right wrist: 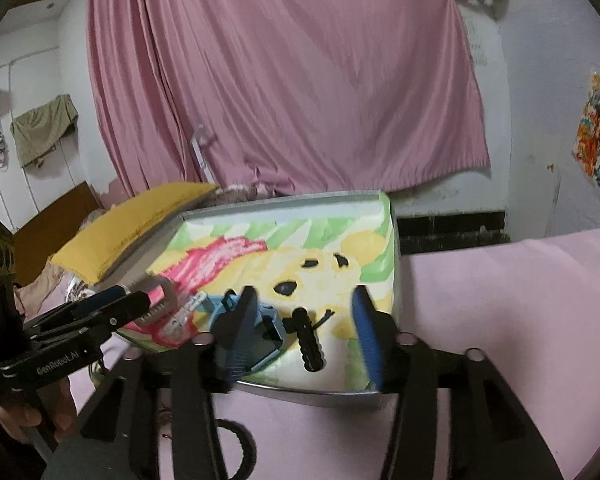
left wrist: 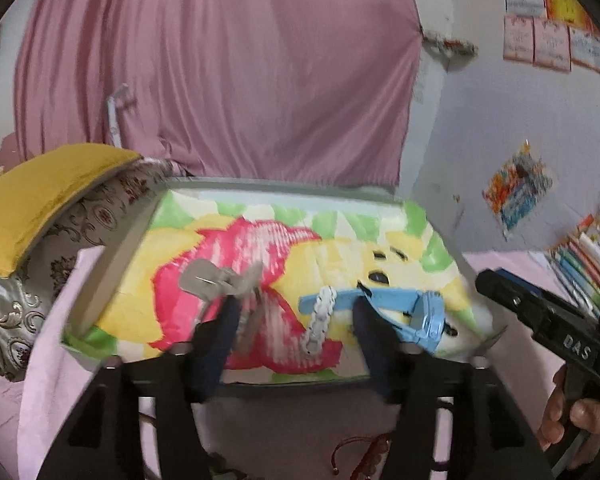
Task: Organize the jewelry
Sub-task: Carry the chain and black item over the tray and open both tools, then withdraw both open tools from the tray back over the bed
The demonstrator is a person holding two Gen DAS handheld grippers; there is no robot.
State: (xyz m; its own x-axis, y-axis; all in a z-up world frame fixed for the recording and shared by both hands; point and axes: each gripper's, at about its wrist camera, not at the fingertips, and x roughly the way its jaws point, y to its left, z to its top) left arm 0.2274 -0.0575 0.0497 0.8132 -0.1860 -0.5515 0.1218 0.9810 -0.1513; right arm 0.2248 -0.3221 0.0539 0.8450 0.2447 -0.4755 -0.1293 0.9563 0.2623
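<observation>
While both grippers hover spread and empty, left gripper [left wrist: 296, 316], right gripper [right wrist: 304, 320]: black bracelet [right wrist: 310, 340], blue watch [left wrist: 396, 308], white bracelet [left wrist: 320, 316] lie in tray [right wrist: 300, 390], near edge. Light, limp; pinch mid-band.

Watches crowd the tray [right wrist: 384, 216]; pink cloth [right wrist: 500, 300] beside it lies bare.

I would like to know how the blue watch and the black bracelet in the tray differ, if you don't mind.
The blue watch is light blue with a boxy case and flat strap; the black bracelet is black, thin and knobbly. The blue watch lies left of the black bracelet, partly behind a right gripper finger. Both rest in the tray on its colourful liner.
</observation>
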